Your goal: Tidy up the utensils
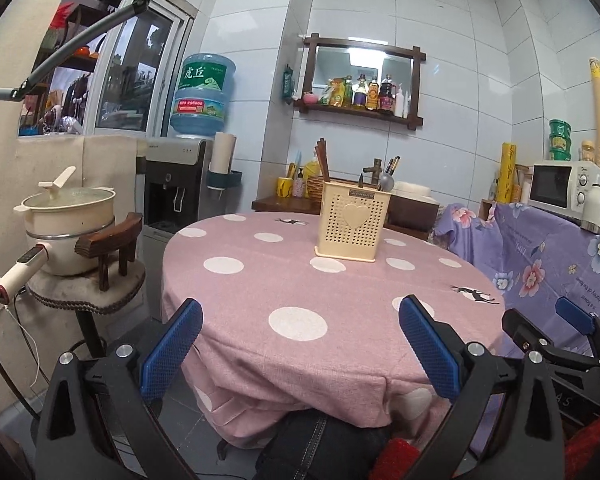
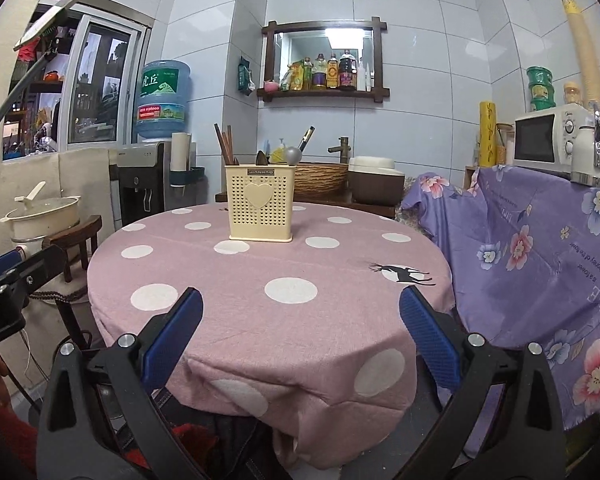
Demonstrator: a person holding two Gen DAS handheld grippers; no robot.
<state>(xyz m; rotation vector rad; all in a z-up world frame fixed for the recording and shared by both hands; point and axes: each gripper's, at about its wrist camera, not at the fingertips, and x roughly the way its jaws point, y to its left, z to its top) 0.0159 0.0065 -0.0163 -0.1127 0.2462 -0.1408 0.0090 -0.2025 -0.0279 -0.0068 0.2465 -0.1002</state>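
Observation:
A cream perforated utensil holder (image 1: 353, 221) (image 2: 261, 206) with a heart on its front stands upright at the far side of the round table with the pink dotted cloth (image 1: 260, 280) (image 2: 340, 272). Brown chopsticks (image 1: 323, 162) (image 2: 225, 144), a grey spoon (image 1: 387, 181) (image 2: 293, 155) and other utensils stick out of it. My left gripper (image 1: 300, 320) hangs open at the table's near edge, nothing between its blue pads. My right gripper (image 2: 301, 312) is open too, at the near edge, also empty. The right gripper (image 1: 576, 332) shows at the right in the left wrist view.
A cream pot (image 1: 68, 216) sits on a small stand left of the table. A water dispenser (image 1: 176, 184) stands behind. A purple flowered cloth (image 2: 540, 248) covers the counter on the right, with a microwave (image 2: 548, 140) on it. A person's dark trousers (image 1: 324, 448) show below the table edge.

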